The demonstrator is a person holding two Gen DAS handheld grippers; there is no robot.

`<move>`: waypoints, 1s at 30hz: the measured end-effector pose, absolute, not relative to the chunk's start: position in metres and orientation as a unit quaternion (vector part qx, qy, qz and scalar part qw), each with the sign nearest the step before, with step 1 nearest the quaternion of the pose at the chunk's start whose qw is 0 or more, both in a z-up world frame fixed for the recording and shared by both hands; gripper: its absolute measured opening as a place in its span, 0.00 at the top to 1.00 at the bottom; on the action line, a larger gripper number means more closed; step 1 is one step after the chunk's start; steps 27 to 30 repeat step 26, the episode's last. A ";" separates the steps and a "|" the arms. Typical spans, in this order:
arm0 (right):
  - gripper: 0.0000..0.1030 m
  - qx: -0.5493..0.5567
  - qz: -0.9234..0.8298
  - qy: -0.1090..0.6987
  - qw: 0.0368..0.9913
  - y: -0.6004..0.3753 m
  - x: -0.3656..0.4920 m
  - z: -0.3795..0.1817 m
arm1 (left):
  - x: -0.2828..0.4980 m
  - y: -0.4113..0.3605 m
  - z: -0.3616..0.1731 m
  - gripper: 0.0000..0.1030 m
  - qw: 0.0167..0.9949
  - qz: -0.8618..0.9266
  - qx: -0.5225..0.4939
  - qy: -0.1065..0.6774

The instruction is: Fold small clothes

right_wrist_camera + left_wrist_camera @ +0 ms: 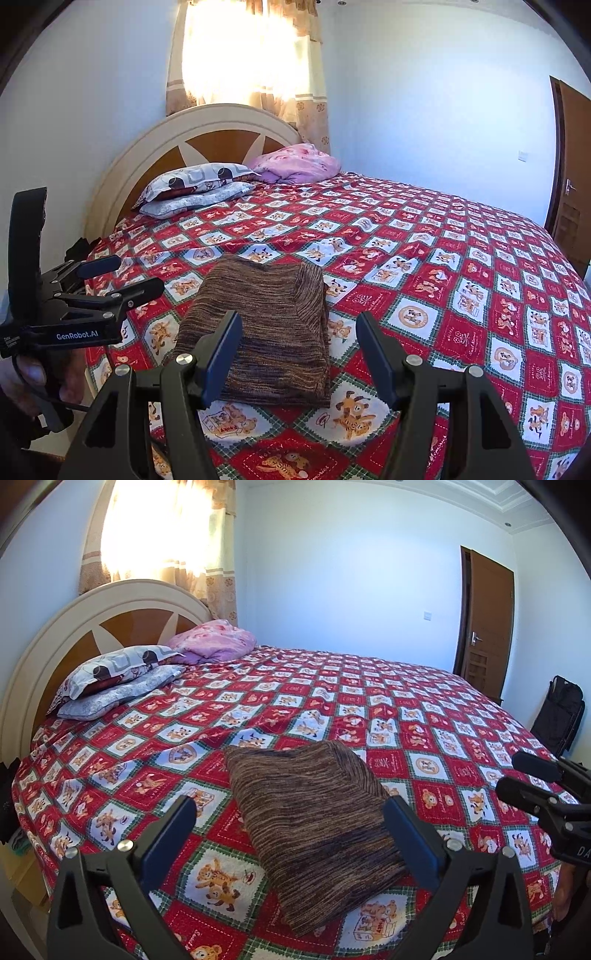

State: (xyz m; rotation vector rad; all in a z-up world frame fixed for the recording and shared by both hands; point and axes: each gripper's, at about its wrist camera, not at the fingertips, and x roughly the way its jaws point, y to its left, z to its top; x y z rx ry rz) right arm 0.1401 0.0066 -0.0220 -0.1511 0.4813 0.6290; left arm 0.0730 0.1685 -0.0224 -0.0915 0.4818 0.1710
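I see the brown striped knit garment (314,830) lying folded into a thick, roughly rectangular packet on the red, white and green teddy-bear patterned bedspread (351,709), near the foot-side edge of the bed closest to me. Its fabric is a melange of dark brown, tan and near-black fine stripes; on most of the top layer the stripes run one way, while a panel along the far right side (310,291) shows them running at an angle. The edges look tidy and the layers are stacked, with the near edge slightly thicker.

My left gripper (291,834) hangs above the bedspread with its two dark blue-padded fingers spread wide, one on either side of the packet in its own view, clasping nothing. My right gripper (297,350) is likewise spread wide and empty, its left finger overlapping the garment's near corner in the view; I cannot tell whether it touches the cloth. From the right wrist camera the left gripper (122,275) shows at the bed's left side, its finger tips apart.

At the head of the bed, two patterned grey-white pillows (195,188) are stacked beside a crumpled pink blanket (295,164), against the cream and brown arched headboard (207,136). A brown wooden door (484,627) stands in the far wall.
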 end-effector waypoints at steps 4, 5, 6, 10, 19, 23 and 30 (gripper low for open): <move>0.37 -0.075 0.308 0.235 0.919 0.007 0.139 -0.023 | 0.074 0.172 -0.021 0.00 0.965 0.092 -0.048 0.240; 0.37 -0.075 0.309 0.235 0.919 0.008 0.138 -0.023 | 0.074 0.173 -0.020 0.00 0.965 0.096 -0.049 0.239; 0.37 -0.075 0.310 0.234 0.918 0.008 0.138 -0.023 | 0.074 0.174 -0.020 0.00 0.965 0.097 -0.050 0.239; 0.37 -0.076 0.314 0.232 0.918 0.008 0.136 -0.023 | 0.075 0.178 -0.019 0.00 0.964 0.102 -0.054 0.241; 0.36 -0.079 0.319 0.237 0.914 0.011 0.136 -0.026 | 0.073 0.187 -0.020 0.00 0.963 0.118 -0.058 0.236; 0.36 -0.083 0.321 0.241 0.912 0.014 0.135 -0.029 | 0.071 0.185 -0.019 0.00 0.965 0.121 -0.048 0.227; 0.36 -0.084 0.322 0.242 0.911 0.014 0.135 -0.031 | 0.072 0.185 -0.019 0.00 0.966 0.121 -0.046 0.226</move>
